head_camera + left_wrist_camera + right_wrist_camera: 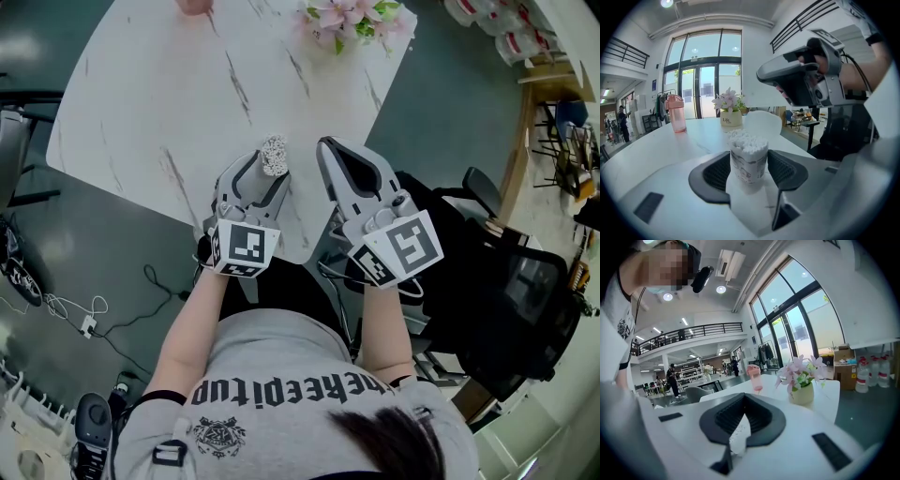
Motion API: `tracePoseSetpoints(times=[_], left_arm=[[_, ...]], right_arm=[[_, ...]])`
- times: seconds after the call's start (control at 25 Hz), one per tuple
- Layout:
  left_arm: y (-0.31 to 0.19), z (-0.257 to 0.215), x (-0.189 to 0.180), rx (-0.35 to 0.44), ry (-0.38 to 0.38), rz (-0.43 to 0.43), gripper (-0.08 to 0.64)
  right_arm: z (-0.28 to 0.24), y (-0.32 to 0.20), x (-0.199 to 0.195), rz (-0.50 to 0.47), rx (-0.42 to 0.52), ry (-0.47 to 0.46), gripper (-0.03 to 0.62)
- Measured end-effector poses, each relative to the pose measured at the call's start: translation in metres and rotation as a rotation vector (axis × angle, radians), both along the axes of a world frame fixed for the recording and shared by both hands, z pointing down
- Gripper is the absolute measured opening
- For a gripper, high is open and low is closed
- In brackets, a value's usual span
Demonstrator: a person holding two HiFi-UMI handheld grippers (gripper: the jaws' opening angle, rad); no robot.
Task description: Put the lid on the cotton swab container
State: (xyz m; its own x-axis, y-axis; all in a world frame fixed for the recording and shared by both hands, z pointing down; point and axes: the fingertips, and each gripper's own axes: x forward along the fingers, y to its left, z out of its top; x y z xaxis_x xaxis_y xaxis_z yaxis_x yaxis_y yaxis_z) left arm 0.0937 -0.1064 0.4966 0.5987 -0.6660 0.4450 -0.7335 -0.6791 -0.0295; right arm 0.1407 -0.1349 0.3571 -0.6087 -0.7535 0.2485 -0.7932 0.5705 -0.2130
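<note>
While right fingers (762, 418) pinch shut, swab container (748, 161) stands upright between spread left fingers (715, 176).

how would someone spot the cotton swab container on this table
Start at the white marble table and go to its near edge. There the cotton swab container stands between the left tool's jaws: a small lidless cup packed with white swab tips, unlike the far pink bottle and flower pot.

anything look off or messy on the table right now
Nothing spilled or tipped. The cotton swab container stands upright on the table between the open jaws of the left gripper, lidless, with swabs heaped above its rim.
</note>
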Motion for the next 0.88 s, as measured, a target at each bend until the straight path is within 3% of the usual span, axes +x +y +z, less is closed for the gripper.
tracePoseSetpoints(times=[0.36,0.88], left_arm=[[-0.001,0.003,0.000,-0.009,-0.018,0.034,0.242],[-0.001,0.003,-0.001,-0.017,-0.026,0.049,0.239]], right_arm=[[0.013,-0.001,0.007,0.013,-0.023,0.002,0.012],[0.065,0.004,0.016,0.032,-0.126,0.015,0.012]])
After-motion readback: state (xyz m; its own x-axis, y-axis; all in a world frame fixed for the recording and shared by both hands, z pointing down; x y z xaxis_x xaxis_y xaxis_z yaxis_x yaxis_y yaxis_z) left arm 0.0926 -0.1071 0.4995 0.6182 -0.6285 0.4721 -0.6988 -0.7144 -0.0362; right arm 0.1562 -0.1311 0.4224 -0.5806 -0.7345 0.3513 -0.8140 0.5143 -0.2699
